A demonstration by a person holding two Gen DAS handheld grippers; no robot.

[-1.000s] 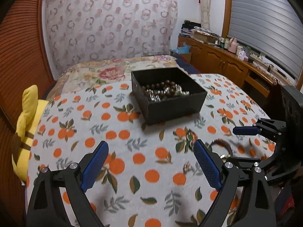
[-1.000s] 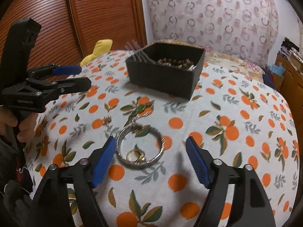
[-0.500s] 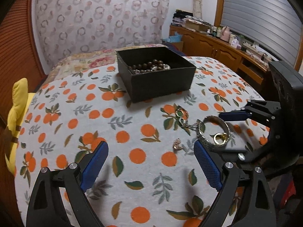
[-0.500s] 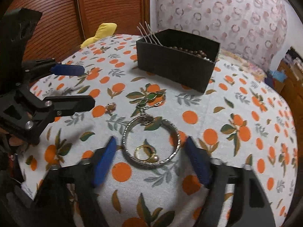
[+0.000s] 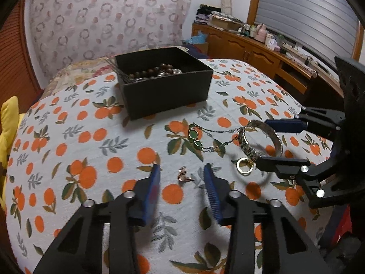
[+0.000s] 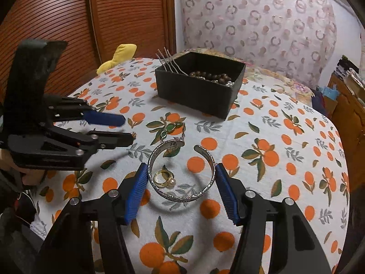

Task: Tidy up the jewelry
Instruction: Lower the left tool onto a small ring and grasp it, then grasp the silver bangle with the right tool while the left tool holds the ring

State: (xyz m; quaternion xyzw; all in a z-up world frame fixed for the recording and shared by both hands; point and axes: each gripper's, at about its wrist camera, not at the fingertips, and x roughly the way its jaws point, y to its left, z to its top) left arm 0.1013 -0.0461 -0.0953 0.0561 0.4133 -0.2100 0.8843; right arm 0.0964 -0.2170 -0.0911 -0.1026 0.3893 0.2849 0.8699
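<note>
My left gripper has just narrowed round the tiny, slippery earring; right fingers clasp the stiff bangle sideways.

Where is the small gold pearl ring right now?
In the right wrist view, the gold pearl ring lies on the tablecloth inside the silver cuff bangle, near its left side.

**A:** Which pieces lie loose on the cloth?

**B:** An open silver cuff bangle, lying flat with its gap turned toward the black box; a gold ring with a pearl resting inside its curve; a thin chain with green stones running from the bangle toward the box; and a small rose-gold earring apart from them.

**A:** And the box?

**B:** Open-topped, holding brown beads, silver beads and metal hairpins leaning over one corner.
</note>
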